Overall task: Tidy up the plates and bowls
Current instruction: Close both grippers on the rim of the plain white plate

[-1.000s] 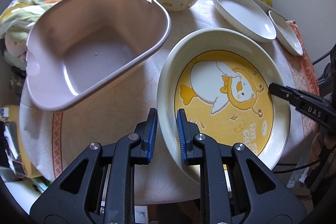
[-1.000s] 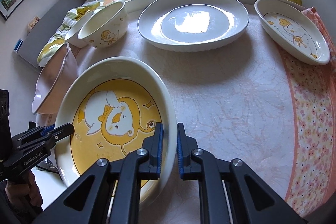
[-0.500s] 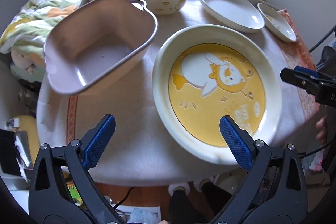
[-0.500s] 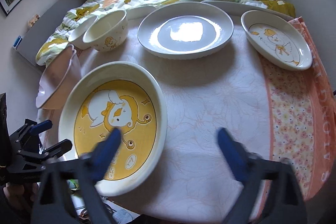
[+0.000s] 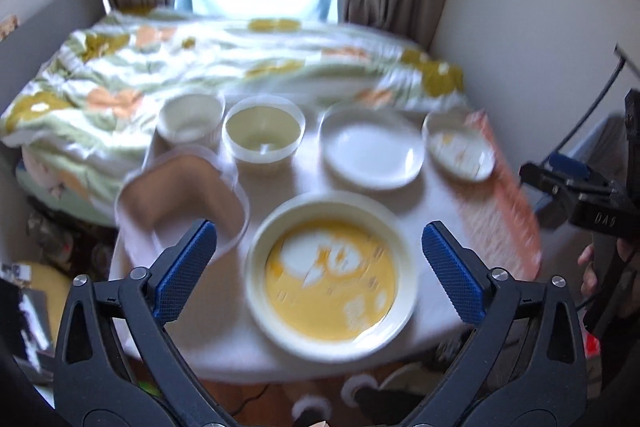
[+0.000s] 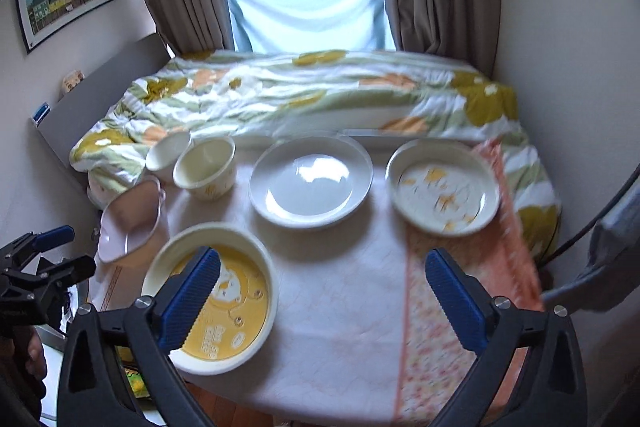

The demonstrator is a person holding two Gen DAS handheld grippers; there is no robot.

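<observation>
The large yellow chick plate [image 5: 332, 279] [image 6: 232, 303] lies flat on the round table [image 6: 340, 299] near its front edge. My left gripper [image 5: 318, 231] hangs above it, jaws opening wide, nothing between them. My right gripper [image 6: 322, 255] is also high over the table, jaws opening, with nothing between them. Behind stand a pink handled dish [image 5: 180, 195], a white bowl [image 5: 190, 121], a cream bowl [image 5: 262, 133], a plain white plate [image 6: 312, 183] and a small chick plate [image 6: 444, 187]. The left wrist view is blurred.
A bed with a flowered quilt [image 6: 304, 95] runs along the table's far side, under a curtained window. An orange flowered cloth strip [image 6: 460, 307] covers the table's right part. Walls close in on both sides. A hand [image 6: 34, 347] holds the left gripper's handle.
Both grippers let go of the yellow plate's rim, opened wide and rose away from the table. The plate now lies flat and the whole table has come into view.
</observation>
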